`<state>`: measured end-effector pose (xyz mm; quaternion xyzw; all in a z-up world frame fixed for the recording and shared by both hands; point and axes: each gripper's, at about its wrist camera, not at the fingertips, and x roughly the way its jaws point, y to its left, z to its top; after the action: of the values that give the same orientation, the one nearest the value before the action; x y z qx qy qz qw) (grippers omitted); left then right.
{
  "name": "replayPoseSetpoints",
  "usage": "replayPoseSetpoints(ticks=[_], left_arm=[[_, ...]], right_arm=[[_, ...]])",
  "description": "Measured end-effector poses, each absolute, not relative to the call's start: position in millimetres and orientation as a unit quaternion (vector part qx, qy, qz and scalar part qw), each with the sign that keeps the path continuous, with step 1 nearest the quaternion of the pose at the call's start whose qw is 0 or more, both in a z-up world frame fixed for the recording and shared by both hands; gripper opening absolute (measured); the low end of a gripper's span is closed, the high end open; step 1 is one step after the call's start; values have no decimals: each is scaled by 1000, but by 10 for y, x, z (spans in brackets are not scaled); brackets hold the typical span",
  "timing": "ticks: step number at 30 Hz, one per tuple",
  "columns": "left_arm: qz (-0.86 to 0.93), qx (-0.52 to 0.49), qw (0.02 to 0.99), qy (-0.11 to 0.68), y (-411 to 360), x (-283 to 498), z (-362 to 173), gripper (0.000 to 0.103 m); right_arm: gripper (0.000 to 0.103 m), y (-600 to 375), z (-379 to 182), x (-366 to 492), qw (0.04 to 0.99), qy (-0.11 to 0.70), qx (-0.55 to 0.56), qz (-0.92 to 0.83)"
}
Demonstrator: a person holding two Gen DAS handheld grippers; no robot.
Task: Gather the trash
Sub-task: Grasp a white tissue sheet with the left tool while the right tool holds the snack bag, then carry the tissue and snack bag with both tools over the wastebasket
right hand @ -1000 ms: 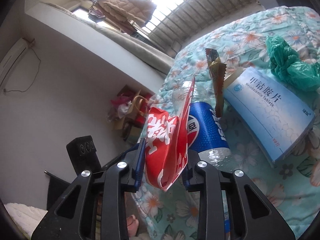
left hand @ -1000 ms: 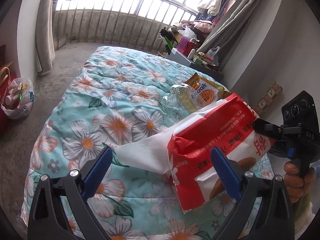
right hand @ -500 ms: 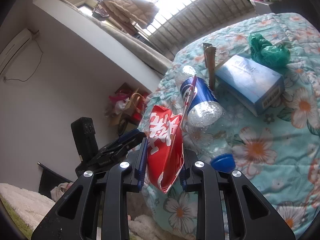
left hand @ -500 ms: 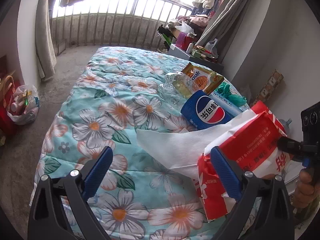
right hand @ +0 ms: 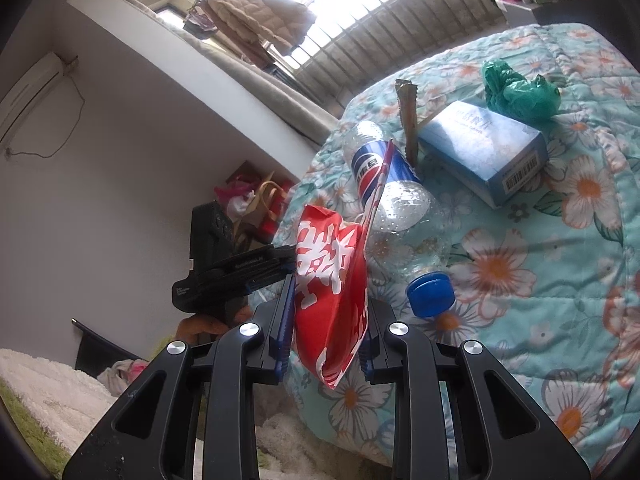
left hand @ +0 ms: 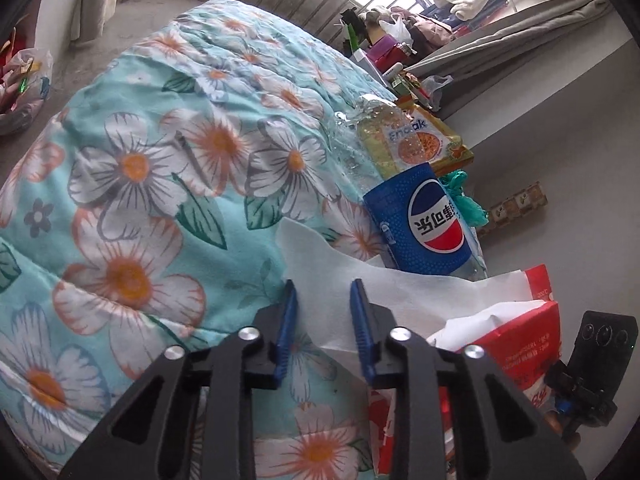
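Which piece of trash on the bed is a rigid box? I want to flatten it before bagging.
The light blue tablet box, with a barcode on its end. The Pepsi bottle, green plastic bag and snack wrapper around it are soft or rounded.

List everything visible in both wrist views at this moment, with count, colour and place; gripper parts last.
Paper sheet: one, white, on quilt, between closing left jaws.
Snack bag: one, red and white, in right gripper.
Soda bottle: one, clear with blue label, lying on quilt.
Biscuit packet: one, yellow, behind bottle.
Box: one, light blue, on quilt.
Plastic bag: one, green, beyond box.
Quilt: one, teal floral.
Left gripper: black, blue pads.
Right gripper: black, blue pads.
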<state>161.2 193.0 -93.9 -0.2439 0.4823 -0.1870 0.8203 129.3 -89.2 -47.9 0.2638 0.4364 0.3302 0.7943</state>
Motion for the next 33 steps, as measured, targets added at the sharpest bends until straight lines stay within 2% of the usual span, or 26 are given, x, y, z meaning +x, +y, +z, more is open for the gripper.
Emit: replayPoseSetpoints(ticks=[2,3,12,33], left_arm=[[-184,-232,826,480,1911,1637,-942,2],[-181,-230,830,476,1908,1628,-933,1],[-148,-202,870,426,2085,1542,-643,1],[-190,-172,927,275,2122,1309,514,1]], right_arm=[[25,-913,-487,1284,793,437,267,329],[25,-928,-487,1267,793,437,268,329],[24,-1078,-478,1184,789,432,293,325],[23,-1542,-189,1043,814,361,340,302]])
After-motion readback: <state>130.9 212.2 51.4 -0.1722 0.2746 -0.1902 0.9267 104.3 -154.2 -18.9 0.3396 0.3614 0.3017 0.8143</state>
